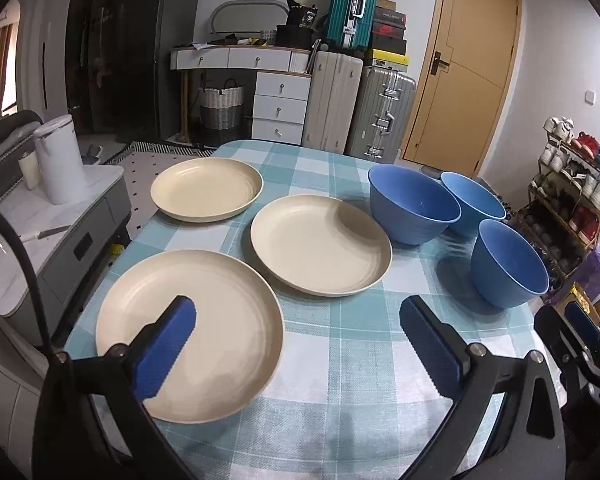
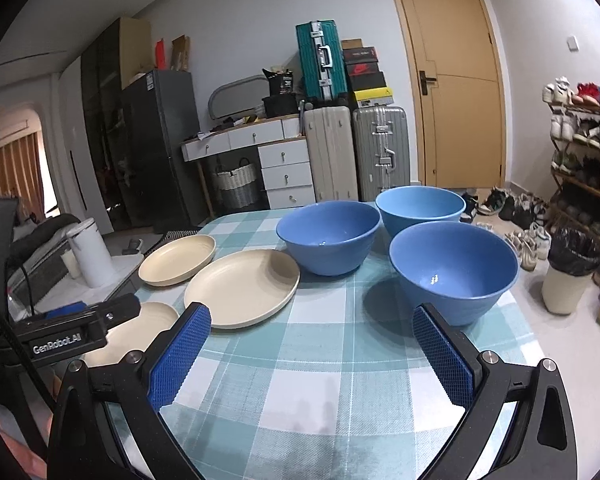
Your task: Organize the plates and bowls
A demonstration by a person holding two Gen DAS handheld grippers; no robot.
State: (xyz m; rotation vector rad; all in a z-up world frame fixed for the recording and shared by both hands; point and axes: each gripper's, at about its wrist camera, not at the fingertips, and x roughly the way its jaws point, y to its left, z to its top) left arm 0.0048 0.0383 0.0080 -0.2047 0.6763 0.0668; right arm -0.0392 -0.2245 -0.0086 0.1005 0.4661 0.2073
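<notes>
Blue-padded, both grippers, left (image 1: 296, 344) and right (image 2: 312, 354), hang spread wide and empty over the table's (image 1: 360, 380) near edge. Three cream plates (image 1: 192, 332) lie apart on the left, three blue bowls (image 2: 454, 270) cluster on the right (rims nearly touching). A careless reach could knock one bowl into another, or slide a plate off the edge.

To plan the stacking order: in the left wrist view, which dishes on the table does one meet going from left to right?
Near plate → far plate → middle plate → big bowl → far bowl → near bowl.
</notes>
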